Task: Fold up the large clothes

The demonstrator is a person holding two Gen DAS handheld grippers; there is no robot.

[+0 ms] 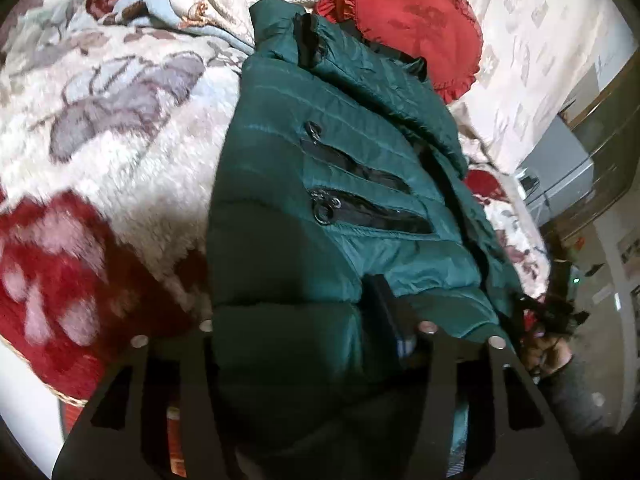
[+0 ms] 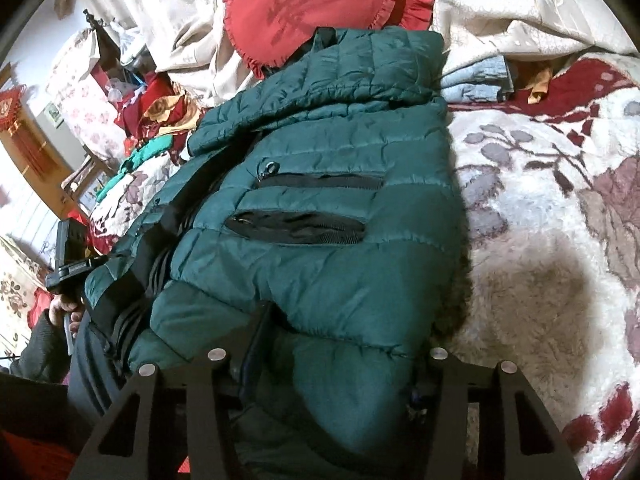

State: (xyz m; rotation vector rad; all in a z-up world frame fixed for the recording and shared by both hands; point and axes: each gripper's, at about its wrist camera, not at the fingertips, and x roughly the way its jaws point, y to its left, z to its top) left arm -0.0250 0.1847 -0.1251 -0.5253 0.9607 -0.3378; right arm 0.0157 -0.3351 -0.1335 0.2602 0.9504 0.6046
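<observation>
Green jacket (image 1: 340,184) lies front-up on the floral blanket (image 1: 132,120), hood end by the red pillow (image 1: 404,16). Left gripper (image 1: 316,336) and right gripper (image 2: 328,356) each appear clamped on the near hem, puffy fabric bunched between the fingers. To fold well: keep both grips firm, lift evenly, carry the hem toward the hood, edges aligned.

Dim indoor light, fisheye-warped edges, blur, perhaps motion.
</observation>
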